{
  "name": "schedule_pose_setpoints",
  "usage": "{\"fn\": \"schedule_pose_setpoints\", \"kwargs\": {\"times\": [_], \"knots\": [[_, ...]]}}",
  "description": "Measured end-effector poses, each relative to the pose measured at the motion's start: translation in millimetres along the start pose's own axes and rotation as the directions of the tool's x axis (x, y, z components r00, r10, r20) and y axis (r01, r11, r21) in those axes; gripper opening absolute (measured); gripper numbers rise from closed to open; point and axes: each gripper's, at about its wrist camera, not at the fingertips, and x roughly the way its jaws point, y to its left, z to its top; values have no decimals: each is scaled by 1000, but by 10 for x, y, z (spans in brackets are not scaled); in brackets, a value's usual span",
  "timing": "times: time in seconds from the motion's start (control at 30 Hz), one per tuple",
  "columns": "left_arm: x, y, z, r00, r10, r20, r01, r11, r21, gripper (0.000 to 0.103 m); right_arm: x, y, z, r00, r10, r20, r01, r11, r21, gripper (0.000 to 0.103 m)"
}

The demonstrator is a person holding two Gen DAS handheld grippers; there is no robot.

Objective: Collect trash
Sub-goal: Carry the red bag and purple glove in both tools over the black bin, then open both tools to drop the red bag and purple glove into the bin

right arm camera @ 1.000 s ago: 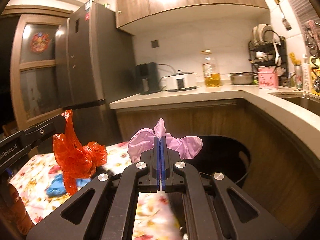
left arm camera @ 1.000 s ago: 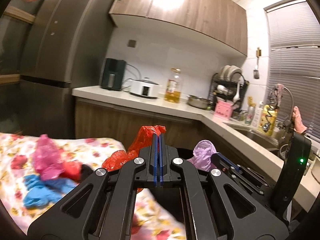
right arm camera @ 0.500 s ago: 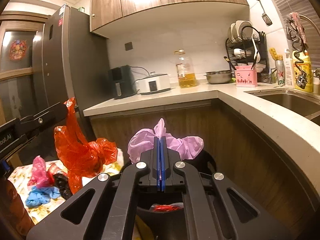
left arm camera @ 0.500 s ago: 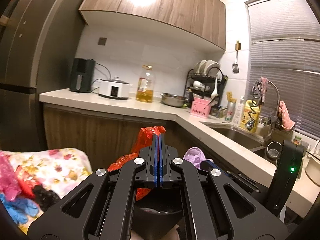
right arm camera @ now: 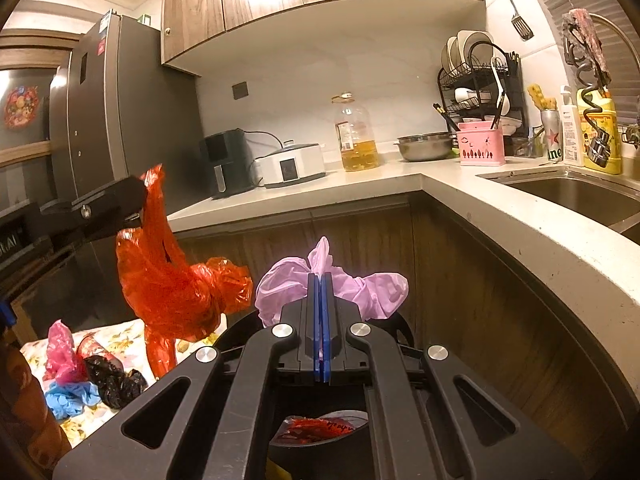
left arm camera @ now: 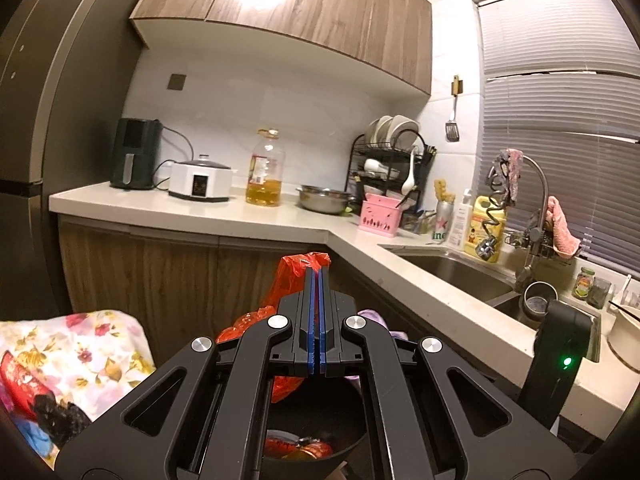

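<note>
Bin (right arm camera: 394,328) mostly hidden behind right gripper (right arm camera: 322,280).

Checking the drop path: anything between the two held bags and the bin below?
Nothing visible. The left gripper holds the red bag and the right gripper holds the purple bag, both by the open black bin. No lid shows; only earlier trash lies inside.

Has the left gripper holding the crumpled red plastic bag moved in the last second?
Yes. The left gripper with the crumpled red plastic bag moved off the floral tablecloth toward the black bin.
</note>
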Motion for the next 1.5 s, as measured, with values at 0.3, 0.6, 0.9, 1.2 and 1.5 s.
{"fn": "schedule_pose_setpoints", "kwargs": {"times": [0.3, 0.6, 0.9, 1.2, 1.5], "knots": [[162, 69, -50, 998, -59, -21, 58, 997, -44, 0, 52, -23, -28, 1000, -5, -9, 5, 1000, 12, 2], [353, 233, -194, 991, -110, -77, 101, 989, -105, 0, 161, -52, -45, 1000, 2, -29, -1, 1000, 28, 2], [497, 344, -356, 989, -42, -143, 28, 994, -104, 13, 274, -76, -58, 998, 19, -54, -17, 999, 35, 2], [383, 490, -411, 990, 33, -137, -49, 992, -120, 66, 266, -101, -104, 999, 10, -51, -8, 999, 44, 30], [110, 590, -500, 970, 193, -145, -209, 973, -100, 81, 174, -39, -138, 999, -8, -36, 9, 999, 33, 56]]}}
